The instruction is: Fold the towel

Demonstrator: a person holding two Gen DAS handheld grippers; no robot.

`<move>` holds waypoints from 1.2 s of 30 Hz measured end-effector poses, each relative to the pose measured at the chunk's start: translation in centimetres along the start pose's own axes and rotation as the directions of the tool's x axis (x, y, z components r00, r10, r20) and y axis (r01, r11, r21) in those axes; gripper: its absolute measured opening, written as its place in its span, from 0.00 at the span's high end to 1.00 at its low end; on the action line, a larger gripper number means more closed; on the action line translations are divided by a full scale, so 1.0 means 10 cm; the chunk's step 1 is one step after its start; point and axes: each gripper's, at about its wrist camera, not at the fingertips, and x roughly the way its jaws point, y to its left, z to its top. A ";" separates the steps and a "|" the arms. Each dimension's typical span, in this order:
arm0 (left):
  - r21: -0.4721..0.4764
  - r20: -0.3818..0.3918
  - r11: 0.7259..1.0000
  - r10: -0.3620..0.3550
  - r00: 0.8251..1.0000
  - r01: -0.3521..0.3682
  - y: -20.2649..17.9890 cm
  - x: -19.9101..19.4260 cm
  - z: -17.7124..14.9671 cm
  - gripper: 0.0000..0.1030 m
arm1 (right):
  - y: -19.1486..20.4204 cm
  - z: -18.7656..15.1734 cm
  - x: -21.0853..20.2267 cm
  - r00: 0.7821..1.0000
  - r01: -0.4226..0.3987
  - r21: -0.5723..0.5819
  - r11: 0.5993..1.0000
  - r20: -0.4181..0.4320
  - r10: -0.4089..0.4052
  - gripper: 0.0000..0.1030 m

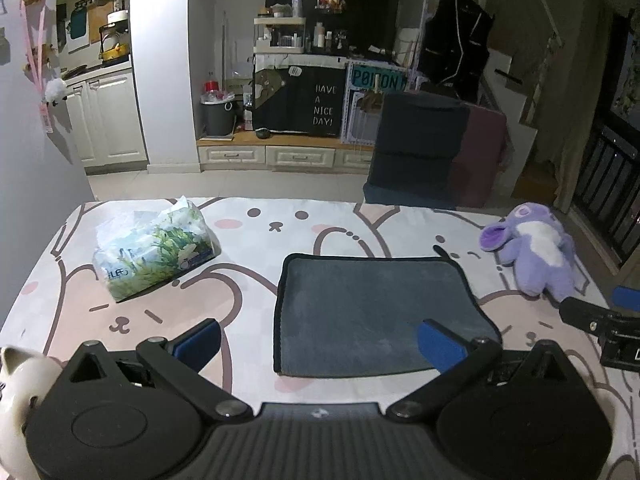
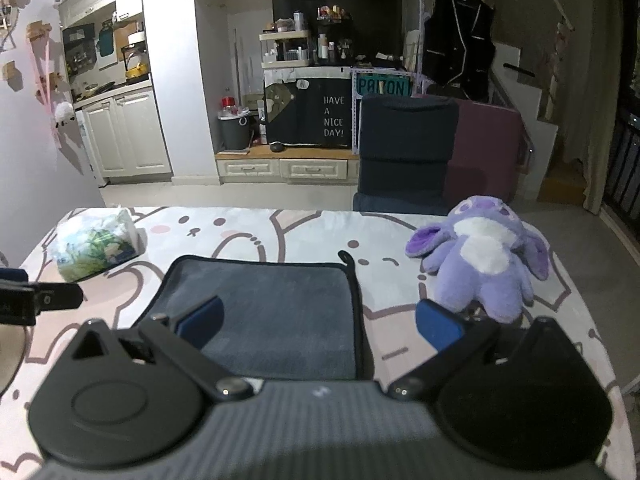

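A grey towel (image 1: 372,308) with black trim lies flat on the bunny-print tablecloth (image 1: 260,272); a small loop sticks out at its far right corner. It also shows in the right wrist view (image 2: 276,304). My left gripper (image 1: 320,344) is open and empty, hovering over the towel's near left edge, with its right pad above the towel. My right gripper (image 2: 320,324) is open and empty, straddling the towel's near right edge. The right gripper's tip shows at the right of the left wrist view (image 1: 592,320). The left gripper's tip shows at the left of the right wrist view (image 2: 40,300).
A tissue pack (image 1: 156,248) lies at the table's far left. A purple plush toy (image 1: 536,248) lies at the far right, close to my right gripper (image 2: 484,256). A white ceramic cat figure (image 1: 20,392) stands at the near left. A dark chair (image 1: 420,148) stands beyond the table.
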 end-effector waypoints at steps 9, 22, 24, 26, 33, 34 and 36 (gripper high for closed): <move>0.005 0.036 1.000 -0.023 0.999 0.023 -0.08 -0.50 -0.18 0.00 | -0.05 -0.12 -0.56 0.999 -0.012 0.024 1.000 0.031 0.012 0.00; 0.038 0.100 0.996 -0.087 0.991 0.084 -0.05 -1.11 -0.47 0.00 | 0.04 -0.42 -1.24 0.998 -0.032 0.007 0.999 0.058 0.031 0.00; 0.041 0.102 0.995 -0.089 0.991 0.086 -0.03 -1.17 -0.52 0.00 | 0.05 -0.48 -1.32 0.997 -0.037 -0.003 0.999 0.062 0.037 0.00; 0.044 0.107 0.995 -0.089 0.990 0.085 -0.02 -1.22 -0.57 0.00 | 0.04 -0.54 -1.38 0.997 -0.041 -0.006 0.999 0.061 0.042 0.00; 0.045 0.088 0.992 -0.123 0.989 0.119 0.03 -1.33 -0.74 0.00 | 0.03 -0.74 -1.60 0.998 -0.039 -0.009 0.999 0.054 0.039 0.00; 0.052 0.087 0.991 -0.125 0.988 0.121 0.02 -1.34 -0.77 0.00 | 0.04 -0.76 -1.61 0.998 -0.038 -0.010 0.999 0.052 0.039 0.00; 0.065 0.085 0.990 -0.127 0.988 0.121 0.01 -1.37 -0.82 0.00 | 0.04 -0.81 -1.66 0.998 -0.043 -0.016 0.999 0.044 0.044 0.00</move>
